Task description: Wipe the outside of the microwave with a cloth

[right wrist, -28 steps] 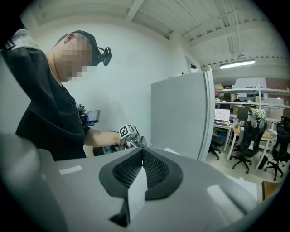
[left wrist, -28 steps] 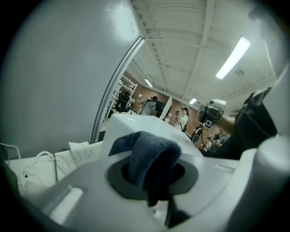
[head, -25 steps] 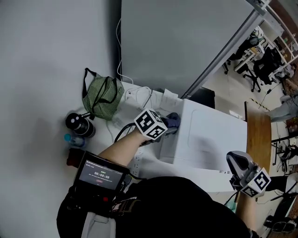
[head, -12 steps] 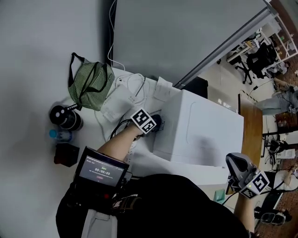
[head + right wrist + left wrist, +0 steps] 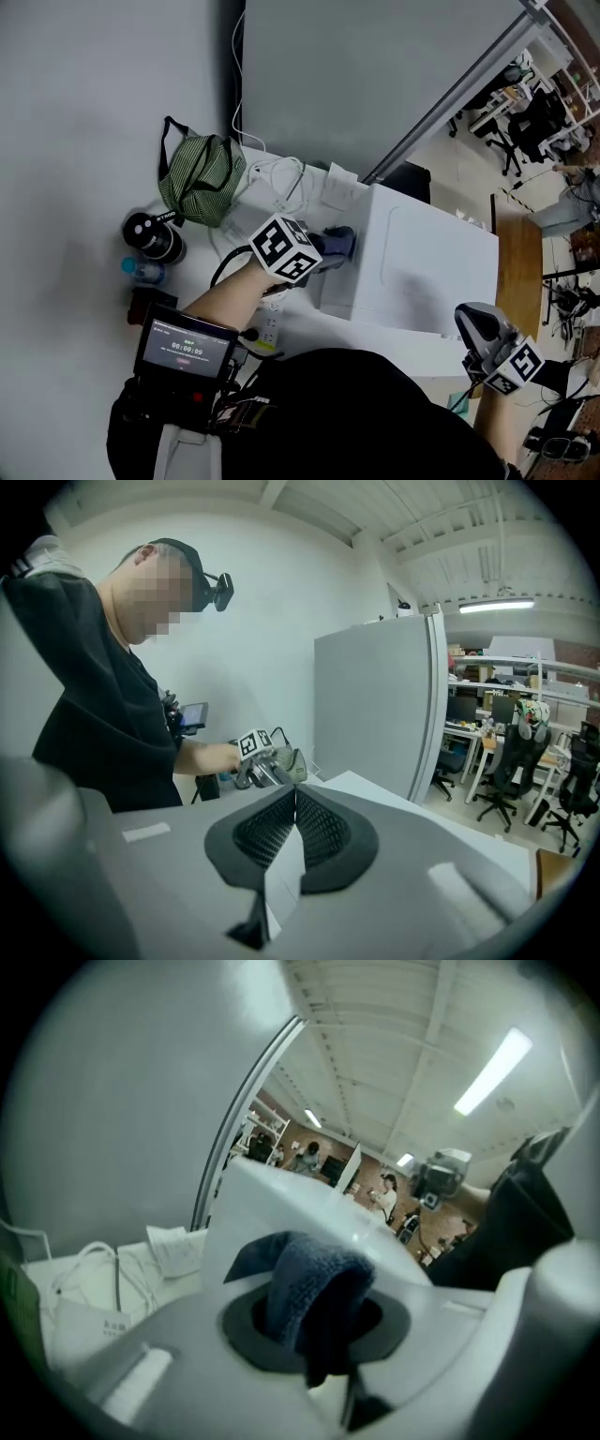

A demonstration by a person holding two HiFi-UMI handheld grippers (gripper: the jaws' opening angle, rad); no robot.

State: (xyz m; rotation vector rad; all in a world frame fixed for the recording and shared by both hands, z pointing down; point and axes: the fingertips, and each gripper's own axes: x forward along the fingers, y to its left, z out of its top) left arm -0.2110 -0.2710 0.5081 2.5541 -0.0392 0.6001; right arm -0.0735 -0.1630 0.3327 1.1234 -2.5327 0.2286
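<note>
- Left gripper (image 5: 325, 254), centre of the head view: jaws clamped on a bunched dark blue cloth (image 5: 339, 242), which bulges out past the tips.
- The cloth is against the left side wall of the white microwave (image 5: 431, 272), near its top edge; it looks to be touching.
- The microwave is right of centre in the frame, on a white table (image 5: 305, 333).
- Right gripper (image 5: 480, 330), lower right of the frame, just off the microwave's near right corner: jaws pressed together, nothing between them.
- Upper left of the frame: green striped bag (image 5: 199, 178), with white cables (image 5: 278, 178) just to its right.
- Left edge: black round-topped flask (image 5: 155, 236), with a blue-capped bottle (image 5: 141, 272) below it.
- Lower left: small lit screen (image 5: 185, 349) by the person's forearm.
</note>
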